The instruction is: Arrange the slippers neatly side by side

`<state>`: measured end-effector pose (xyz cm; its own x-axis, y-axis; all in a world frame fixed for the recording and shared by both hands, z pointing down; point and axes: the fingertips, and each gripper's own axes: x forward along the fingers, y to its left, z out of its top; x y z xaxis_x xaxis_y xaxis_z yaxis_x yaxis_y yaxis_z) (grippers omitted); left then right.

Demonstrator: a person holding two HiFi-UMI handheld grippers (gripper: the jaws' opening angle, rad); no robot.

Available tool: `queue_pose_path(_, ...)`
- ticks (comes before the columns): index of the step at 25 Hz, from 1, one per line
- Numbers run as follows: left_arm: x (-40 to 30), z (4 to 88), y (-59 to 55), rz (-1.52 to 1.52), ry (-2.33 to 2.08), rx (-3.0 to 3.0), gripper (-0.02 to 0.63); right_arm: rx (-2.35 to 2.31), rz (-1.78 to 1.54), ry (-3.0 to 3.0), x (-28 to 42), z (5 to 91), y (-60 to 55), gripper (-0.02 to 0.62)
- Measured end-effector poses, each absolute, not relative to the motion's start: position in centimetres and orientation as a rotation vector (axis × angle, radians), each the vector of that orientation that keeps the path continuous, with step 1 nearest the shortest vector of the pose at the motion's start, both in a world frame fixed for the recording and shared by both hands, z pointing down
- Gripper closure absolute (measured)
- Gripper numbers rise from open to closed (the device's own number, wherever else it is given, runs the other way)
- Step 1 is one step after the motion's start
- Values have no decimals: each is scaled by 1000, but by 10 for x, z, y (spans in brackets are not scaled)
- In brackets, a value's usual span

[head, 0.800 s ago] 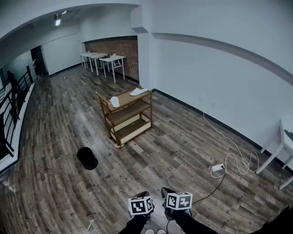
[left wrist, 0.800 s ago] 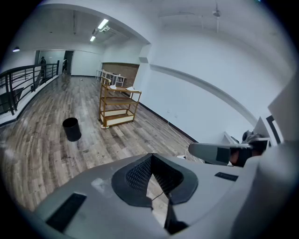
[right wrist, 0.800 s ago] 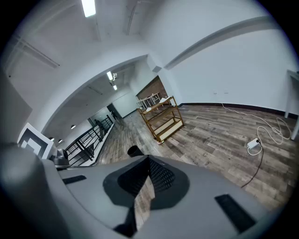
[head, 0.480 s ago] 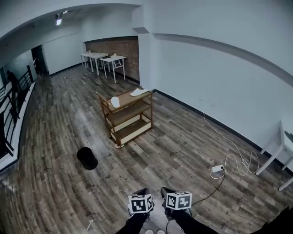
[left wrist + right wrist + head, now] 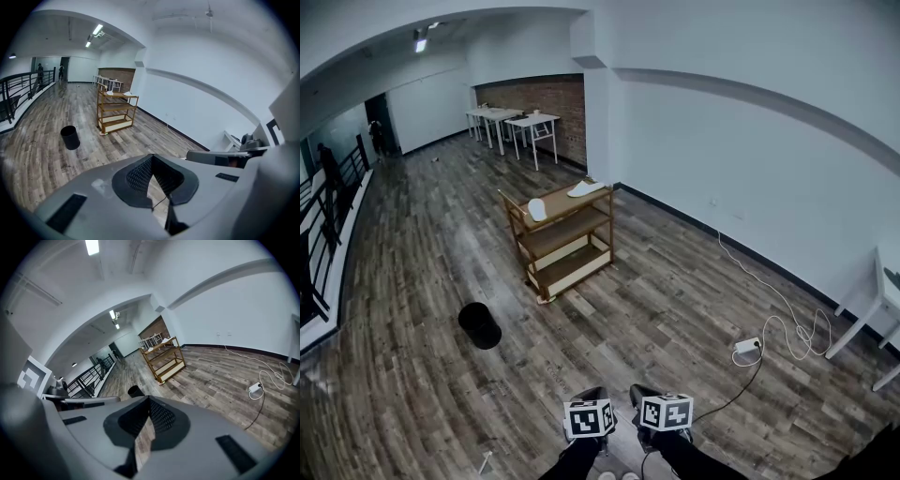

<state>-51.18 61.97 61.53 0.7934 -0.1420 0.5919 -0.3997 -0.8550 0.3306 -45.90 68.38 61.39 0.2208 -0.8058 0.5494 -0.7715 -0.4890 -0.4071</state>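
Two white slippers lie apart on the top of a wooden three-tier shelf cart (image 5: 558, 239) in the middle of the room: one (image 5: 535, 209) at its left end, the other (image 5: 585, 188) at its right end. Both grippers are far from the cart, close to my body at the bottom of the head view. My left gripper (image 5: 592, 397) and right gripper (image 5: 640, 393) sit side by side, marker cubes up. Their jaws are shut with the tips meeting (image 5: 151, 156) (image 5: 149, 399) and nothing is held. The cart (image 5: 115, 112) (image 5: 165, 359) stands ahead in both gripper views.
A black round bin (image 5: 478, 324) stands on the wood floor, left of the path to the cart. A power strip with white cable (image 5: 746, 344) lies at the right near the wall. White tables (image 5: 530, 122) at the back, a railing (image 5: 319, 244) at left.
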Motion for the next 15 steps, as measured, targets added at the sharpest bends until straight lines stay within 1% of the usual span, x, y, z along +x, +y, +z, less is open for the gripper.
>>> queue_pose_path(15,-513,626,637,829,-407,2503,606,-2402,-1134,1540,-455,615,697,598)
